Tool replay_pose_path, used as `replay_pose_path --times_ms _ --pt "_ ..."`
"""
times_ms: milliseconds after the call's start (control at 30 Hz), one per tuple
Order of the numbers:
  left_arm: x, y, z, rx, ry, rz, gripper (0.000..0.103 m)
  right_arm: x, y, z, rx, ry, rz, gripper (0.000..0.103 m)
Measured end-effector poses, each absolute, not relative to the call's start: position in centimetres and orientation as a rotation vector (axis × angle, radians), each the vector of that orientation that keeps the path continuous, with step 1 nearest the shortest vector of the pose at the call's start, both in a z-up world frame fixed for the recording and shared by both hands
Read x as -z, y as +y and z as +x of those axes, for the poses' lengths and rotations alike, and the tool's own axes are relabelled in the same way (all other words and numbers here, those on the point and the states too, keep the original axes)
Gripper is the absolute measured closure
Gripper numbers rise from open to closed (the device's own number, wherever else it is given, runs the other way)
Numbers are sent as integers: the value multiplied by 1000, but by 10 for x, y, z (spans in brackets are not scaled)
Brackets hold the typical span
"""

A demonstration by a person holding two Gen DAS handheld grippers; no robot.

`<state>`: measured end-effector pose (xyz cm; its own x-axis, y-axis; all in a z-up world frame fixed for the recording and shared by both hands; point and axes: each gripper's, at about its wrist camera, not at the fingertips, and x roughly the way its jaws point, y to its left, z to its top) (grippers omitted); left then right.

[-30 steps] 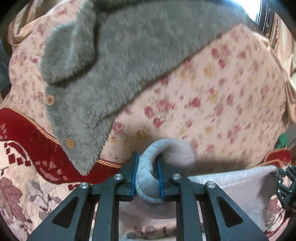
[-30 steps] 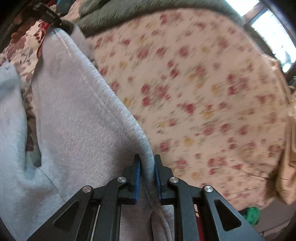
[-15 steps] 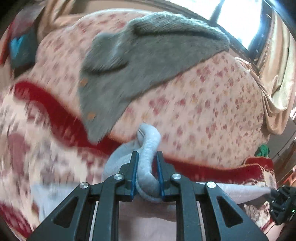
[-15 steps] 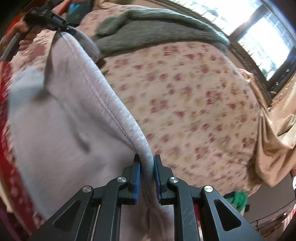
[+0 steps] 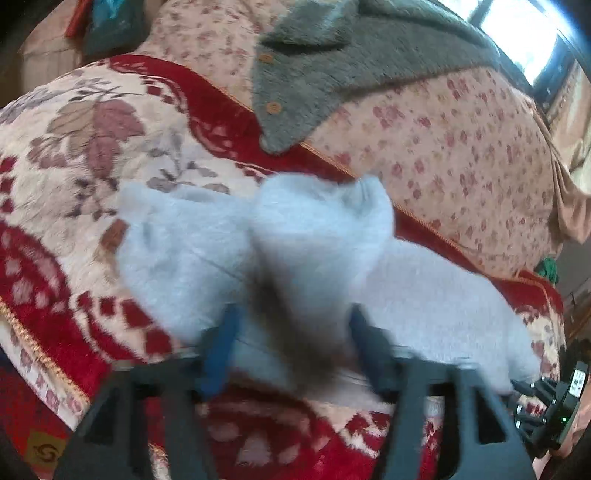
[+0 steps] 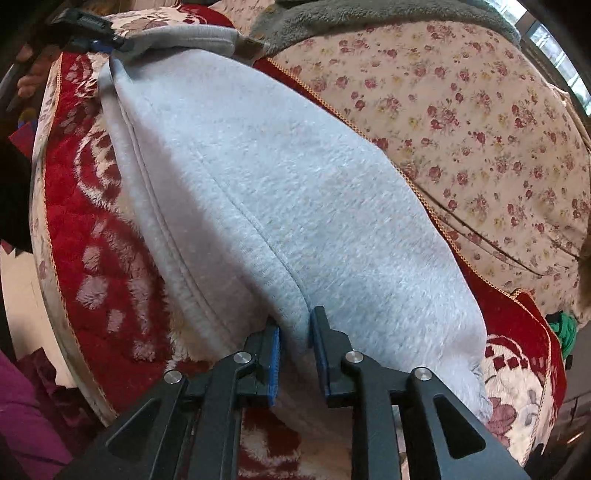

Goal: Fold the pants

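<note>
Light grey fleece pants point(image 6: 295, 177) lie on a red and cream patterned blanket point(image 6: 85, 206). My right gripper point(image 6: 295, 332) stands slightly parted around a raised seam fold at the near end. My left gripper point(image 5: 291, 328) is blurred, its fingers spread wide, and a bunched part of the pants point(image 5: 317, 236) rises between them. The left gripper also shows at the far end in the right wrist view point(image 6: 92, 29), and the right gripper at the lower right edge of the left wrist view point(image 5: 546, 410).
A grey fuzzy garment with buttons point(image 5: 354, 59) lies on a pink floral bedspread point(image 5: 461, 155) behind the pants. A window is at the top right. A green item point(image 6: 561, 328) sits past the bed's right edge. Magenta cloth point(image 6: 26, 417) is at lower left.
Both grippers have brought the pants down onto the blanket. The left gripper's fingers have opened wide and the cloth is slipping out. The right gripper's fingers have parted a little.
</note>
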<state>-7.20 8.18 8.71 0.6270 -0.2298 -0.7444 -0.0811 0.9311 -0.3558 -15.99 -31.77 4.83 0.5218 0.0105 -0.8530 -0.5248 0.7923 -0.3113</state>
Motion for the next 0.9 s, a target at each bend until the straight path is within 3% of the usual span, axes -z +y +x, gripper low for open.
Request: replay_pose_path --times_ms 33,67,100,167,300,500,767,800,833,867,900 --pt "-91 87 -74 74 882 -388 28 -52 -319 -160 -364 1002 -568 63" --pt "-97 92 -76 61 864 -392 27 -57 -319 -163 -385 1026 -537 40" --pt "-104 94 -76 48 845 -381 27 -63 -319 -165 -402 1030 -515 29" --pt "-122 91 -71 17 805 -322 16 -78 -317 -169 -419 992 -495 29" --pt "-147 61 -49 30 781 -168 8 -101 -323 -155 -439 935 -308 27" --pt "-137 -28 2 -32 830 248 7 -88 -343 -132 -438 990 122 26" --pt "-85 -63 86 -146 1013 393 9 -83 -335 -135 -471 998 99 26" --pt "-80 -61 89 -152 1029 390 14 -82 -334 -135 -475 999 90 26" --pt "-75 -60 91 -148 1049 383 41 -79 -335 -135 -478 1000 79 26" --pt "-72 -55 92 -136 1072 349 79 -76 -336 -136 -483 1005 75 26" --pt "-72 -50 91 -126 1085 314 90 -73 -338 -136 -492 1013 87 26"
